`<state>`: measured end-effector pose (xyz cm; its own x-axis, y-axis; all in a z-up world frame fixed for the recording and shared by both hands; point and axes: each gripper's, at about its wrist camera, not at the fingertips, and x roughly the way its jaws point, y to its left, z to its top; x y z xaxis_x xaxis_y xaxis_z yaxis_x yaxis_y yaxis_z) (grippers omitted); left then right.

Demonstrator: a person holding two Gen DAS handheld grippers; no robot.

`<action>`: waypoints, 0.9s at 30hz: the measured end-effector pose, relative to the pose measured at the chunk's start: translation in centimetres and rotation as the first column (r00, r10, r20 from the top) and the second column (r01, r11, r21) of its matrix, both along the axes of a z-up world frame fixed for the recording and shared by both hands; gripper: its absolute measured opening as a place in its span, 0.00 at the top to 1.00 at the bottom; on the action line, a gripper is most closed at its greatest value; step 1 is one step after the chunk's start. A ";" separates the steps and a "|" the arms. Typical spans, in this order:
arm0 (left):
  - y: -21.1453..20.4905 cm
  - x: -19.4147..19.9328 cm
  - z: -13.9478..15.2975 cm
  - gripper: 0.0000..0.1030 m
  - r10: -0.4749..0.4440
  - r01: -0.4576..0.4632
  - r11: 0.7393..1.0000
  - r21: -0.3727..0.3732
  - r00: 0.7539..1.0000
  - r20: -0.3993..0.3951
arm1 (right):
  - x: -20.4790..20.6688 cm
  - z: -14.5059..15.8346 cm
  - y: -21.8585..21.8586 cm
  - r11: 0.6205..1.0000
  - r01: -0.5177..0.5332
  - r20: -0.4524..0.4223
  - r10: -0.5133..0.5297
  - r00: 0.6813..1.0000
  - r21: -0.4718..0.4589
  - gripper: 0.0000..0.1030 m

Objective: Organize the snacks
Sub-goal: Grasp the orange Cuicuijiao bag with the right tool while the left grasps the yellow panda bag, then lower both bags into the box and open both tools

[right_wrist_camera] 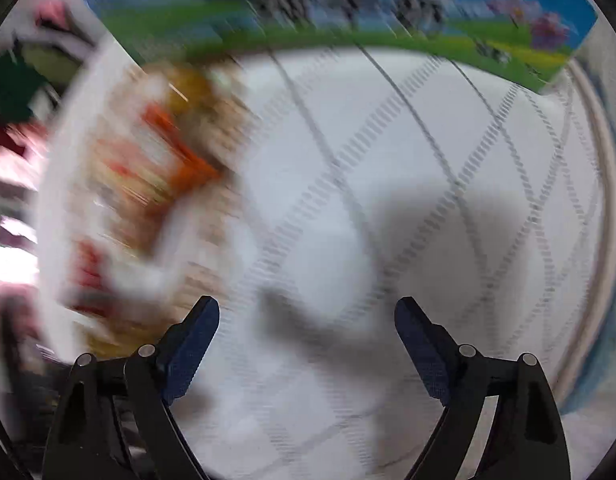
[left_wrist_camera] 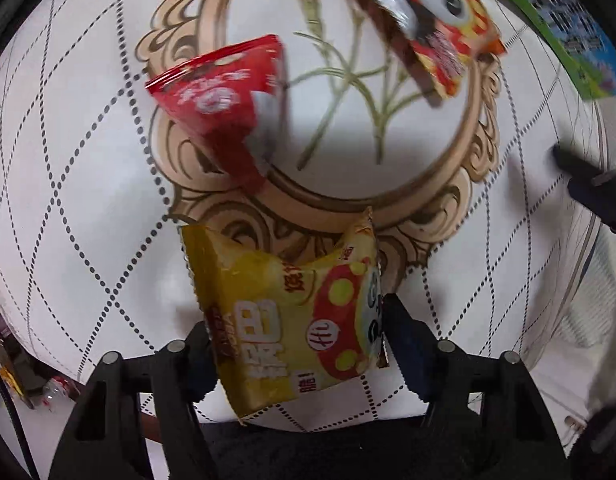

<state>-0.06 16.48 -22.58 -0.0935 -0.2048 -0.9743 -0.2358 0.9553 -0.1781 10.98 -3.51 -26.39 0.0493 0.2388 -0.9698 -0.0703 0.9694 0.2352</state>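
A yellow snack bag (left_wrist_camera: 292,320) with a red mushroom print sits between the fingers of my left gripper (left_wrist_camera: 296,316). Both pads press its sides and its top edge is crumpled. The bag rests low over the white quilted tablecloth (left_wrist_camera: 88,200). A red snack bag (left_wrist_camera: 224,100) lies beyond it on the gold oval print, and a panda-printed pack (left_wrist_camera: 431,20) lies at the far right. My right gripper (right_wrist_camera: 306,304) points down at bare cloth, open, with nothing between its fingers. One of its dark fingers (left_wrist_camera: 587,184) shows at the right edge of the left wrist view.
A blue and green box (right_wrist_camera: 347,12) stands along the far side of the round table and shows in the left wrist view as the box (left_wrist_camera: 563,28). Blurred snack packs (right_wrist_camera: 148,168) lie left of the right gripper. The table edge (right_wrist_camera: 599,200) curves at right.
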 end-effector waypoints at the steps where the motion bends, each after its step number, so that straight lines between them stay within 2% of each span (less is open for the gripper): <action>1: 0.5 0.0 0.2 0.40 0.014 -0.014 1.000 0.008 1.000 0.013 | 0.4 0.6 0.3 0.998 0.027 -0.011 -0.026 1.000 0.064 0.11; 3: 1.9 0.1 0.7 0.40 0.037 -0.038 0.999 0.033 0.999 0.038 | 1.8 1.4 1.4 0.978 0.088 -0.054 -0.079 0.995 0.190 0.11; 6: 4.1 0.3 1.2 0.40 0.104 -0.106 0.994 0.037 0.993 0.056 | 4.2 1.0 3.6 0.952 0.171 -0.113 -0.146 0.983 0.256 0.11; 9: 5.4 0.5 1.3 0.40 0.159 -0.159 0.987 0.007 0.986 0.057 | 6.3 -0.2 5.5 0.948 0.240 -0.146 -0.212 0.966 0.210 0.11; 12: 5.6 0.5 1.1 0.40 0.179 -0.179 0.984 -0.007 0.982 0.055 | 8.3 -2.2 6.9 0.953 0.276 -0.196 -0.250 0.948 0.123 0.11; 13: 5.8 0.0 1.1 0.39 0.181 -0.180 0.984 -0.006 0.982 0.056 | 8.5 -2.7 7.4 0.958 0.268 -0.207 -0.244 0.947 0.098 0.18; 14: 5.7 0.0 1.1 0.39 0.184 -0.184 0.983 -0.008 0.981 0.057 | 8.5 -3.2 7.9 0.965 0.251 -0.219 -0.229 0.948 0.078 0.24; 16: 6.1 -0.4 1.0 0.39 0.186 -0.185 0.983 -0.015 0.981 0.057 | 8.1 -3.6 9.0 0.982 0.176 -0.222 -0.158 0.962 0.067 0.29; 18: 6.3 -0.3 0.7 0.38 0.193 -0.192 0.981 -0.031 0.980 0.052 | 7.5 -3.1 10.0 0.998 0.044 -0.170 -0.037 0.985 0.036 0.32; 19: 6.6 -0.2 0.4 0.37 0.200 -0.198 0.979 -0.043 0.979 0.048 | 7.0 -2.8 10.5 0.999 -0.035 -0.149 0.035 0.988 0.007 0.37; 21: 7.8 0.0 0.1 0.36 0.203 -0.201 0.978 -0.060 0.978 0.034 | 5.9 -2.4 11.0 0.985 -0.166 -0.124 0.160 0.979 -0.048 0.40; 23: 8.5 -0.3 -0.6 0.35 0.197 -0.195 0.979 -0.061 0.980 0.027 | 4.2 -2.0 10.8 0.950 -0.287 -0.113 0.274 0.955 -0.120 0.40; 25: 8.6 -0.5 -1.0 0.35 0.194 -0.192 0.980 -0.058 0.981 0.022 | 3.1 -2.0 10.2 0.931 -0.331 -0.114 0.317 0.942 -0.153 0.40; 27: 8.6 -0.2 -1.6 0.35 0.196 -0.195 0.980 -0.046 0.980 0.020 | 2.6 -2.1 9.2 0.937 -0.319 -0.103 0.306 0.946 -0.143 0.39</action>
